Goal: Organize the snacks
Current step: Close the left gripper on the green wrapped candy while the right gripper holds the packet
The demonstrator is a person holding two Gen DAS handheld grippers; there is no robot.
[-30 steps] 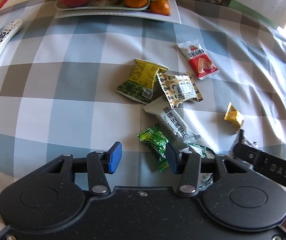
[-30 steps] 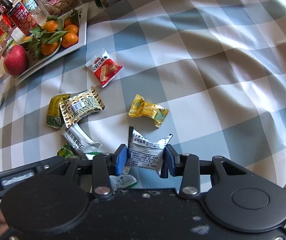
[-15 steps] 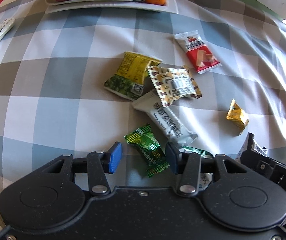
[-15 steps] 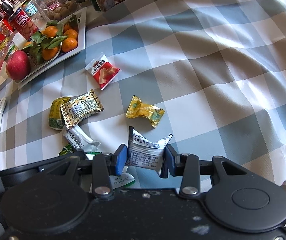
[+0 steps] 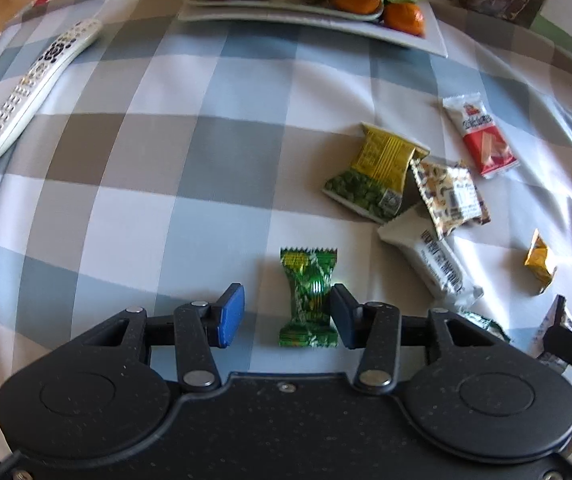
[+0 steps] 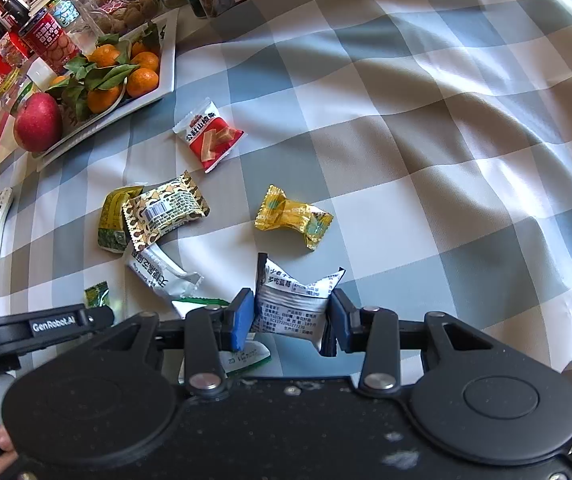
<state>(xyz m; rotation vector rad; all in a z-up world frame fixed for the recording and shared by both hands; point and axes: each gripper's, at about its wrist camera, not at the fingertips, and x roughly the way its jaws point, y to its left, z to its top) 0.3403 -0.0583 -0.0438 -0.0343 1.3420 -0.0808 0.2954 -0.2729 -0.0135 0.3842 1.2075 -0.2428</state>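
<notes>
Tablecloth [image 6: 426, 128]: I see checked cloth under all snacks.
Fruit tray [image 6: 167, 60]: far side, with oranges and an apple.
Right gripper [image 6: 292, 320]: my pads are clamped on the white snack packet [image 6: 292, 304].
Left gripper [image 5: 286, 316]: fingers apart; green candy [image 5: 310, 292] lies between them, touching the right pad.

Right tongs [image 6: 290, 322] clamped on a white snack packet [image 6: 294, 304].

The packet stands pinched between both blue pads above the checked cloth of the worktop [image 6: 426, 128]. Just beyond it lies a gold candy [image 6: 292, 216]; farther off, a red-and-white packet [image 6: 209, 136]. To the left, a patterned packet [image 6: 164, 210] overlaps a yellow-green one [image 6: 113, 220], near a fruit tray [image 6: 167, 64].
</notes>
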